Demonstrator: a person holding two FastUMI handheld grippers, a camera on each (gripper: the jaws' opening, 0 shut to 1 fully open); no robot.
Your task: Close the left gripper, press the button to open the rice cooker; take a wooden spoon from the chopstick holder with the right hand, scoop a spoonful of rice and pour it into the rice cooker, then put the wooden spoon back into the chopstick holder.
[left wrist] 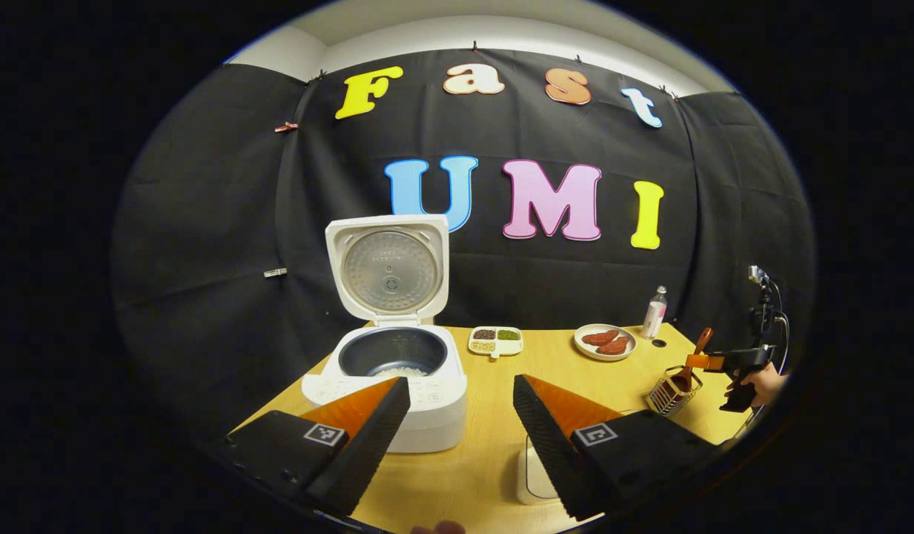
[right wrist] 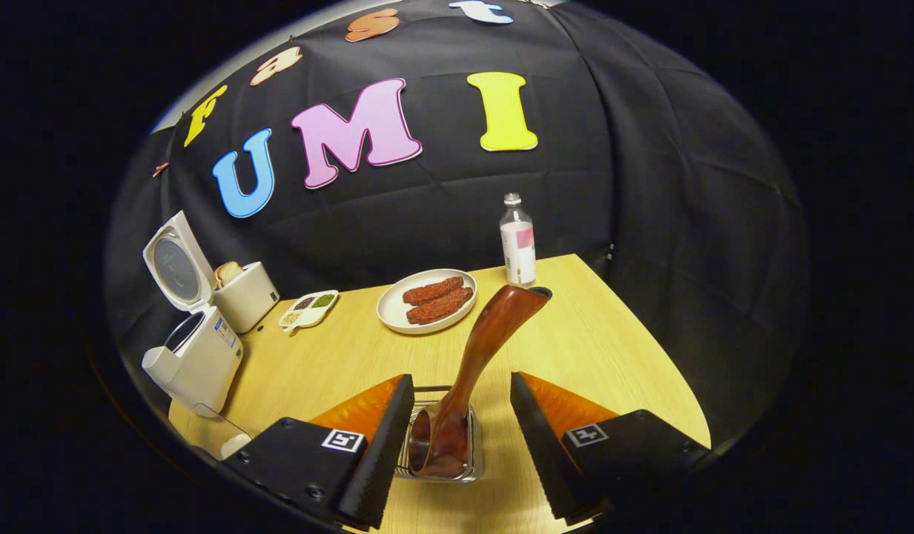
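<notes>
Right gripper [right wrist: 457,437] jaws wide, straddling the glossy dark-brown wooden spoon [right wrist: 468,371].
Spoon bowl sits in the wire chopstick holder [right wrist: 473,467] between the fingers; handle leans up and forward-right. Left gripper [left wrist: 457,437] open, white rice cooker [left wrist: 388,386] lid up, ahead-left.

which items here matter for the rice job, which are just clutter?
Job:
rice cooker, lid up
wooden spoon, standing in the chopstick holder
right tool, open around the spoon
left tool, open

Clutter:
plate of sausages
bottle
divided dish
toaster
</notes>
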